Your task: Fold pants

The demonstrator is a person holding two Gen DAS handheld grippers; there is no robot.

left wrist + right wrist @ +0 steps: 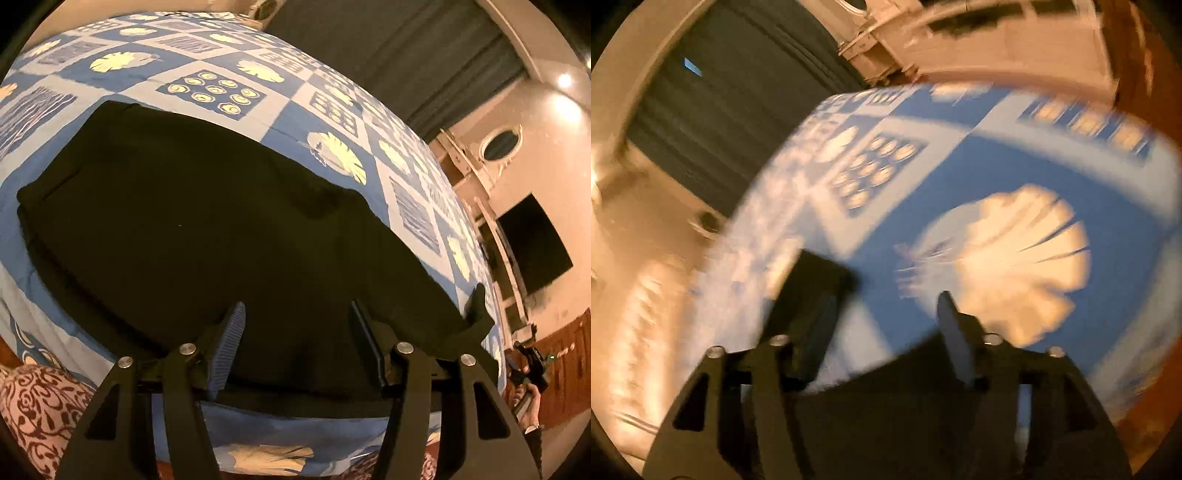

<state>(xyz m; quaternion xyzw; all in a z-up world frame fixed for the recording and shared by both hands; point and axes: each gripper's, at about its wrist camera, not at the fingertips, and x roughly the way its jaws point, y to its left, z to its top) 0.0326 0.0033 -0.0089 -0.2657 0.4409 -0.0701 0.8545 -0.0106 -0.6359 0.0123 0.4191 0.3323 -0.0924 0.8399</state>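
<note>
Pants [207,229] lie spread dark and fairly flat across the patterned bed [229,62], near edge just under our left gripper [295,325], whose jaws stand open over the cloth, holding nothing. Our right gripper [886,317] shows in a blurred view, jaws apart; dark cloth sits low between them, but we cannot tell whether it is touched. We judge a fold lies ahead. To do it well, we should take the near edge at two well-separated points, close fully on the fabric, lift both sides evenly, and lay the edge square on the far side without dragging wrinkles.
</note>
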